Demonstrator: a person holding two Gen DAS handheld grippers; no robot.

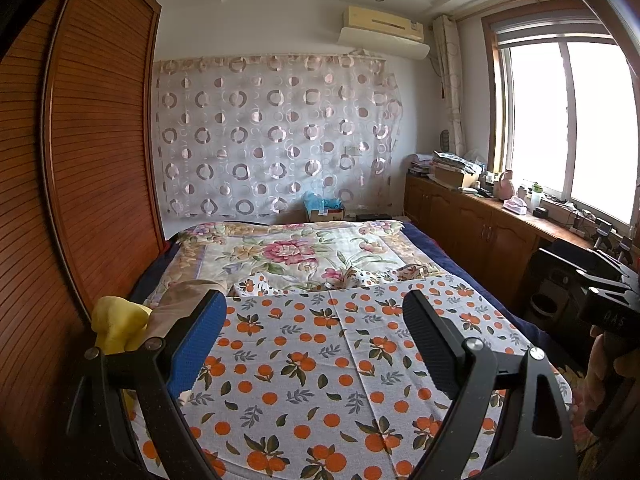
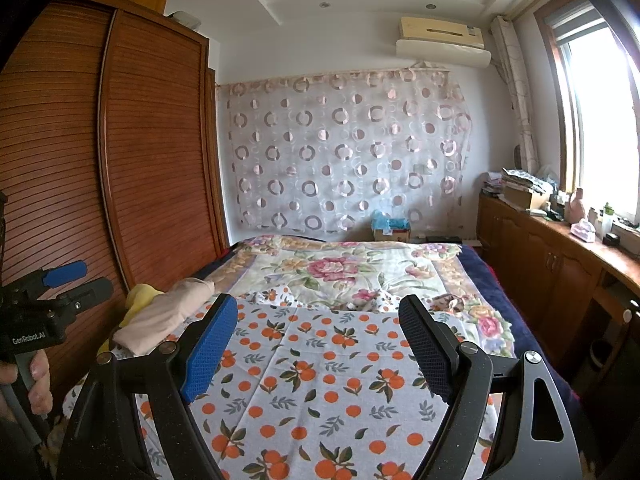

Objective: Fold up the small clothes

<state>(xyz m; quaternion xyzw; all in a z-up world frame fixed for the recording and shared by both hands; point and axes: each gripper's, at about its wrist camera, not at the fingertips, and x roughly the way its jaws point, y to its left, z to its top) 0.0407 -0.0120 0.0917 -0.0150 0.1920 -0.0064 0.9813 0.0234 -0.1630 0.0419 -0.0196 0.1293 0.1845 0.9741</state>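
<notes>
- One bed fills the middle of the room, with one dark blue blanket showing along its edges.
- One wardrobe with slatted brown doors stands along the left side of the bed.
- One curtain with ring pattern hangs on the far wall, and one air conditioner is above it.
- One long desk of brown cabinets runs under the window on the right; it carries many small things, too small to count.
- One flower quilt covers the far half of the bed.
- One orange-print sheet covers the near half of the bed.
- Two small clothes lie at the left edge of the bed, near the wardrobe: one beige cloth, folded or rolled, and one yellow cloth just beside it, touching it.
- One box with blue material inside stands behind the bed.
- Two hand-held grippers are there. The left hand-held gripper is wide and holds nothing; it hovers over the sheet.
- The right hand-held gripper is also wide and empty, over the sheet.
- Each one has one blue pad and one black pad.
- A hand holds the grip of the left one.
</notes>
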